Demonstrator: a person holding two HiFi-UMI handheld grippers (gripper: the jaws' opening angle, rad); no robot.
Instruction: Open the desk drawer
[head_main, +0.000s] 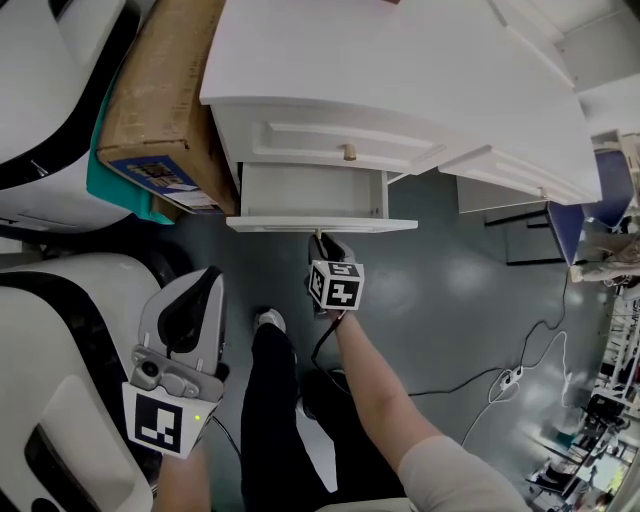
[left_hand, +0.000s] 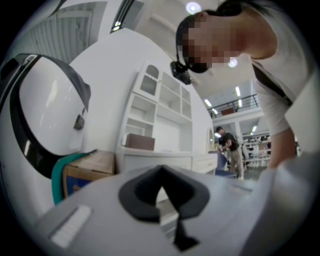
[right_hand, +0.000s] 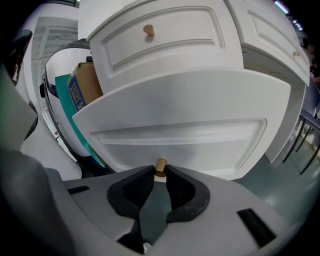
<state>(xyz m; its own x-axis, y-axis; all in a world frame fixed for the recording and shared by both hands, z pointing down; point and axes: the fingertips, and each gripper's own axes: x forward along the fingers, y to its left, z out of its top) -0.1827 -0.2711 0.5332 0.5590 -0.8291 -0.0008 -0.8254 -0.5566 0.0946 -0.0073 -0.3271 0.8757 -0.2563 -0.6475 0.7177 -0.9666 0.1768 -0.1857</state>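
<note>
The white desk has two drawers at its left end. Its upper drawer is closed, and a small wooden knob sticks out of it. The lower drawer stands pulled out, front panel toward me. My right gripper is shut on that panel's brass knob, and it shows just below the panel's edge. My left gripper hangs at the lower left, away from the desk, jaws together and empty.
A cardboard box leans against the desk's left side. Rounded white-and-black machines fill the left. My leg and shoe stand below the drawer. A cable and power strip lie on the grey floor at the right.
</note>
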